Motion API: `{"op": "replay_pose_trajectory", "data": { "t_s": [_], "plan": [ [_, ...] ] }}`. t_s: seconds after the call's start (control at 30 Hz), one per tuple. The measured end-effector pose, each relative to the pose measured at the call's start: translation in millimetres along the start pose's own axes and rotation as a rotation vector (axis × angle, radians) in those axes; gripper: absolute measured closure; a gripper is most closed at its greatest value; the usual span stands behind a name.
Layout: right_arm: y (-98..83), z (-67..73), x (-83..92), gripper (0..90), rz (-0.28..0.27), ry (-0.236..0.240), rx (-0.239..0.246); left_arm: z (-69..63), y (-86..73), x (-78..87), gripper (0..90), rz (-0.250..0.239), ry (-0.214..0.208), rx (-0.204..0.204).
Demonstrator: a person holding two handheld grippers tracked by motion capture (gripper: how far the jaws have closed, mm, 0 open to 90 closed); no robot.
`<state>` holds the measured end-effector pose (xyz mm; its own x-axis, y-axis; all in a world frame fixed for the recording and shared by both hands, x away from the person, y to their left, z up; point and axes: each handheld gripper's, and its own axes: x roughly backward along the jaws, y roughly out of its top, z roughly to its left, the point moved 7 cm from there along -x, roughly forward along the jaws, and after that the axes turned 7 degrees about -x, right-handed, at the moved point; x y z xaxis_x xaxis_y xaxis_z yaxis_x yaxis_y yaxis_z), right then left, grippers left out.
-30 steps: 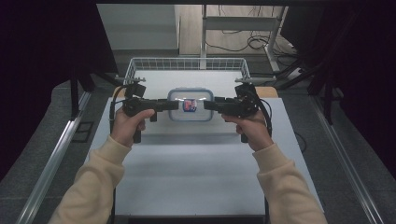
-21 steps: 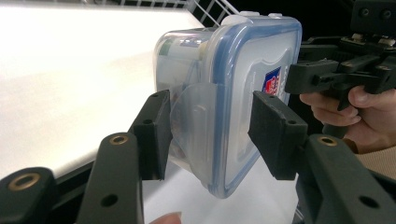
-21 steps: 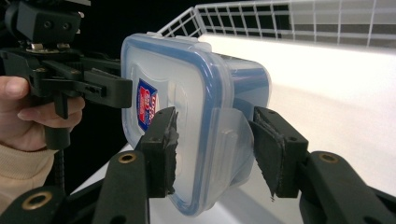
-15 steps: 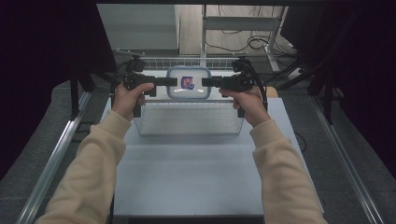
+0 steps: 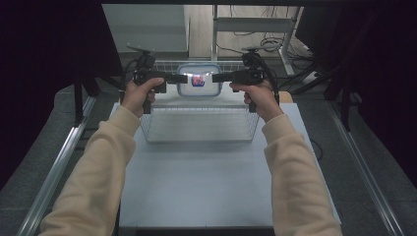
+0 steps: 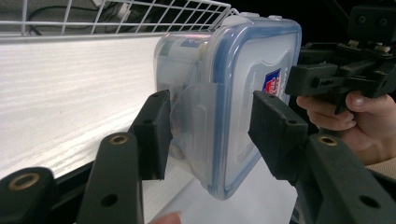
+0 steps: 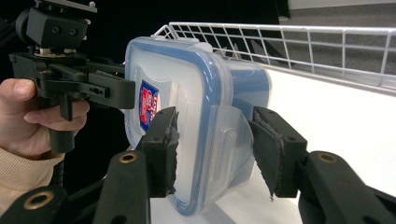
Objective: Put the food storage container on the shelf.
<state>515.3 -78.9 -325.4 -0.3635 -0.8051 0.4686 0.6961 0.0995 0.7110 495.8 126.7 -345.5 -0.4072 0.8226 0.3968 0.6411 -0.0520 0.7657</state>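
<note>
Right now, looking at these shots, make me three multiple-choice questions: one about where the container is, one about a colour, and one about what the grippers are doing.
1. Where is the lidded plastic container?
A. Lying flat on the white table
B. Held up between two grippers above the wire basket
C. On the floor beside the table

2. What colour is the seal around the container's lid?
A. Blue
B. Green
C. Yellow

3. How do the left gripper and right gripper stand?
A. Both open, away from the container
B. One on the container, the other resting on the table
C. Each closed on a side latch of the container

Answers: 1 B, the high view shows it hanging between the grippers over the basket. 2 A, both gripper views show a blue band under the lid's rim. 3 C, each gripper view shows its pads pressing a clear latch flap.
</note>
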Motion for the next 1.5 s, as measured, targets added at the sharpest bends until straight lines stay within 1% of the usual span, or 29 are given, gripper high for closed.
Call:
{"op": "replay_pose_trajectory", "data": {
  "t_s": [0.17, 0.23, 0.27, 0.3, 0.4, 0.43, 0.47, 0.53, 0.57, 0.6, 0.63, 0.67, 0.7, 0.73, 0.77, 0.8, 0.83, 0.87, 0.9, 0.93, 0.97, 1.0, 1.03, 1.07, 1.17, 1.27, 1.33, 1.43, 1.5],
  "plan": [
    [0.3, -0.5, -0.6, 51.1, -0.001, -0.001, -0.009, -1.8, 0.4, -0.2, 50.2, 0.002, 0.015, 0.013],
    [-0.1, -3.1, -2.4, 50.9, 0.013, -0.003, -0.022, 1.5, -2.4, -3.6, 50.2, 0.022, 0.013, 0.036],
    [-0.1, -3.1, -2.4, 50.9, 0.013, -0.003, -0.022, 1.5, -2.4, -3.6, 50.2, 0.022, 0.013, 0.036],
    [-1.4, -8.2, -5.7, 50.7, 0.036, -0.006, -0.044, 5.1, -3.9, -7.9, 50.2, 0.029, 0.017, 0.06],
    [-2.1, -13.6, -9.5, 50.3, 0.051, -0.01, -0.067, 8.4, -5.0, -11.4, 50.2, 0.04, 0.024, 0.065],
    [-2.5, -18.1, -13.2, 49.5, 0.064, -0.019, -0.083, 11.5, -4.4, -13.6, 50.4, 0.042, 0.024, 0.079],
    [-2.5, -18.1, -13.2, 49.5, 0.064, -0.019, -0.083, 11.5, -4.4, -13.6, 50.8, 0.042, 0.024, 0.079],
    [-0.9, -22.5, -15.3, 49.3, 0.071, -0.013, -0.114, 14.3, -2.1, -15.3, 50.8, 0.038, 0.02, 0.102],
    [1.6, -25.3, -17.1, 49.2, 0.083, -0.01, -0.131, 18.0, -0.6, -16.5, 50.8, 0.05, 0.01, 0.124],
    [1.6, -25.3, -17.1, 49.2, 0.083, -0.01, -0.131, 18.0, -0.6, -16.5, 50.7, 0.05, 0.01, 0.124],
    [4.1, -28.3, -19.8, 48.5, 0.096, -0.015, -0.17, 22.3, 1.0, -18.4, 50.5, 0.055, -0.002, 0.157],
    [5.1, -29.4, -21.3, 48.1, 0.103, -0.02, -0.195, 22.3, 1.0, -18.4, 50.3, 0.055, -0.002, 0.157],
    [5.1, -29.4, -21.3, 48.1, 0.103, -0.02, -0.195, 24.9, 1.7, -19.2, 50.3, 0.052, -0.012, 0.178],
    [6.3, -31.1, -22.8, 48.0, 0.107, -0.023, -0.224, 27.3, 2.4, -19.8, 50.6, 0.051, -0.022, 0.198],
    [8.4, -34.6, -25.0, 48.1, 0.113, -0.019, -0.275, 31.2, 3.2, -21.0, 50.6, 0.051, -0.038, 0.221],
    [9.1, -36.3, -25.9, 48.1, 0.115, -0.016, -0.295, 32.7, 3.7, -21.8, 50.5, 0.044, -0.041, 0.23],
    [9.1, -36.3, -25.9, 48.1, 0.115, -0.016, -0.295, 32.7, 3.7, -21.8, 50.3, 0.044, -0.041, 0.23],
    [9.9, -37.7, -26.8, 48.0, 0.118, -0.016, -0.315, 33.7, 4.0, -22.4, 50.3, 0.042, -0.041, 0.239],
    [11.0, -40.6, -28.9, 48.0, 0.115, -0.017, -0.359, 35.8, 4.4, -24.0, 49.5, 0.039, -0.041, 0.259],
    [11.3, -42.1, -29.8, 47.9, 0.115, -0.016, -0.383, 37.1, 4.5, -24.4, 49.4, 0.038, -0.043, 0.267],
    [11.6, -43.3, -30.6, 47.9, 0.113, -0.016, -0.398, 38.0, 4.5, -25.0, 49.1, 0.038, -0.047, 0.274],
    [11.6, -43.3, -30.6, 47.9, 0.113, -0.016, -0.398, 38.0, 4.5, -25.0, 48.7, 0.038, -0.047, 0.274],
    [11.5, -45.2, -31.8, 47.1, 0.116, -0.015, -0.424, 40.2, 3.9, -26.7, 48.1, 0.039, -0.05, 0.286],
    [11.2, -46.3, -33.0, 46.9, 0.115, -0.019, -0.423, 41.3, 4.0, -27.4, 47.4, 0.034, -0.054, 0.293],
    [11.0, -49.1, -34.9, 46.8, 0.105, -0.014, -0.46, 43.1, 3.6, -28.1, 46.7, 0.033, -0.06, 0.304],
    [10.9, -50.0, -35.5, 46.6, 0.095, -0.014, -0.465, 44.4, 3.4, -28.7, 46.2, 0.026, -0.065, 0.307],
    [11.0, -50.1, -35.7, 46.5, 0.093, -0.014, -0.465, 44.7, 3.4, -29.1, 46.1, 0.016, -0.065, 0.306],
    [11.4, -49.0, -35.3, 46.2, 0.09, -0.033, -0.452, 45.7, 3.0, -29.6, 45.6, 0.006, -0.07, 0.313],
    [11.5, -48.2, -35.0, 43.2, 0.08, -0.055, -0.431, 45.9, 3.1, -30.0, 44.0, 0.005, -0.052, 0.301]
  ]
}}
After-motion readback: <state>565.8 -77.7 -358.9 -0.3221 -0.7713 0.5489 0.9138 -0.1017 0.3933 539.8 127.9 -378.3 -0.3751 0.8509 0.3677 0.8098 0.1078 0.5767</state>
